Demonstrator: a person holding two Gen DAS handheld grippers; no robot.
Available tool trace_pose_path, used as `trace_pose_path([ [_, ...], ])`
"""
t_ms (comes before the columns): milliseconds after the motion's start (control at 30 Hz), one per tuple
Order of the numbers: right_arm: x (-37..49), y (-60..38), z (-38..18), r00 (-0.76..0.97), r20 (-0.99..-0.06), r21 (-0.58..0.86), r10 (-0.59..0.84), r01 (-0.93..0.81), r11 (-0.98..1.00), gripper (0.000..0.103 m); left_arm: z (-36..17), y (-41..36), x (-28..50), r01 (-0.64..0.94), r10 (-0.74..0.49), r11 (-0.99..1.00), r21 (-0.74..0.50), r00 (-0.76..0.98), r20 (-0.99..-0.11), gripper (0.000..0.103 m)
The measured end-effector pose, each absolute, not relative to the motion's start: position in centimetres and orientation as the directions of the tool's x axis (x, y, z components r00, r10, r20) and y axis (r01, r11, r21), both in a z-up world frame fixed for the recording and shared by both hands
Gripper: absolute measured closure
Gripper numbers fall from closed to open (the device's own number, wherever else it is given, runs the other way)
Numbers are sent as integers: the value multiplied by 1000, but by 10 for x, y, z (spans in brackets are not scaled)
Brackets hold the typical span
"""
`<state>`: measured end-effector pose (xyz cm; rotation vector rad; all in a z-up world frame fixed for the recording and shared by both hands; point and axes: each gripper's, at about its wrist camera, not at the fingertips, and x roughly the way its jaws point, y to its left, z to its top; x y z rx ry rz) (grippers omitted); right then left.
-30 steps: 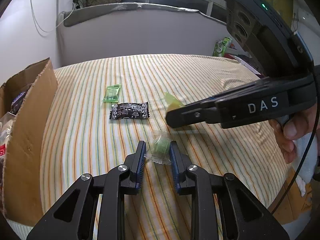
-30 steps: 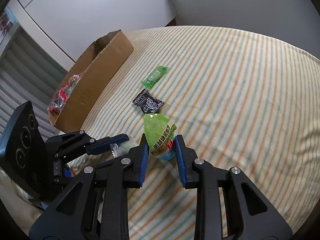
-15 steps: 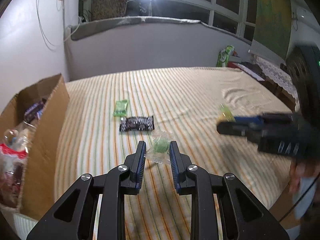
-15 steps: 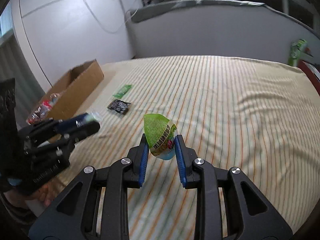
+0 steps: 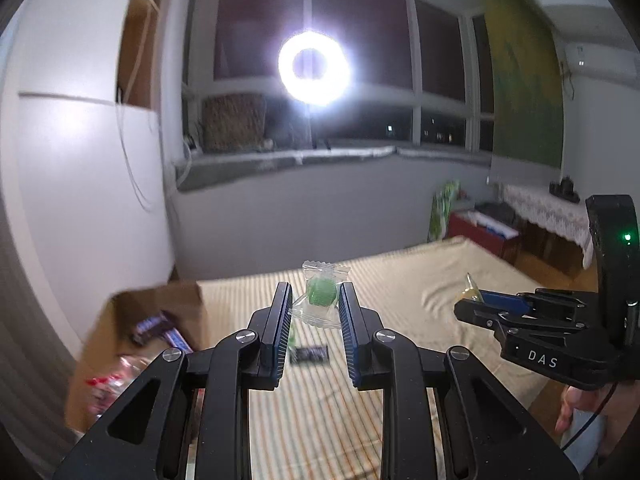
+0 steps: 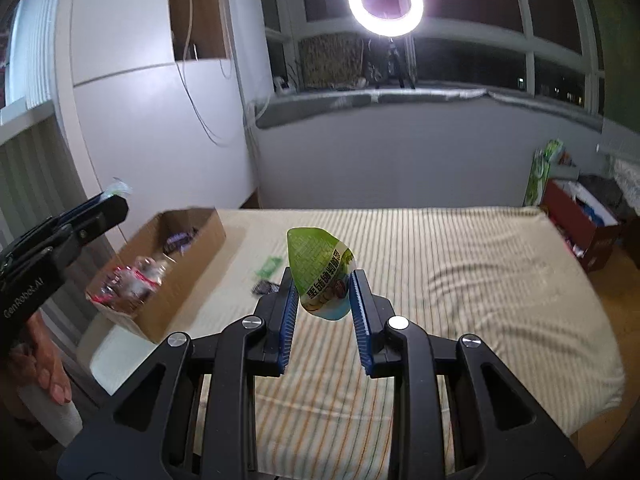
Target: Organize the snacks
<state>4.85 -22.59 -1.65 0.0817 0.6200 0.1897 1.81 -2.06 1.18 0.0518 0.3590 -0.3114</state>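
My left hand-held gripper (image 5: 314,310) is clamped on a green candy (image 5: 320,294) in a clear wrapper, held in the air above the bed (image 5: 400,280). My right hand-held gripper (image 6: 323,294) is clamped on a green jelly cup (image 6: 320,272), lid facing the camera, also clear of the bed. In the left view the right one shows at the far right edge with the cup's tip poking past its blue pads; my hand (image 5: 576,412) is below it.

Striped sheet on the bed. Two snacks lie on it: a black packet (image 5: 310,354) and a green packet (image 6: 269,266), near each other, both blurred. A cardboard box (image 6: 168,280) sits at the bed's left edge, open, with wrapped snacks inside. Packets lie between box and my grippers' line of sight.

Ring light (image 6: 385,2) glaring at the window behind.
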Motion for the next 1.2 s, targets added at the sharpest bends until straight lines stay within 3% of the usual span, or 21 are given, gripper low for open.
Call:
trace_pose_path([
  [333, 44, -183, 13, 805, -557, 65, 204, -202, 977, 76, 44, 16, 3, 275, -274, 961, -31, 929, -250, 81],
  [900, 72, -63, 5, 728, -599, 20, 334, -404, 915, 76, 27, 101, 1, 122, -143, 988, -97, 957, -254, 81],
  [1200, 72, -23, 16, 703, -567, 28, 430, -505, 863, 76, 27, 124, -3, 34, -56, 995, -89, 964, -261, 81],
])
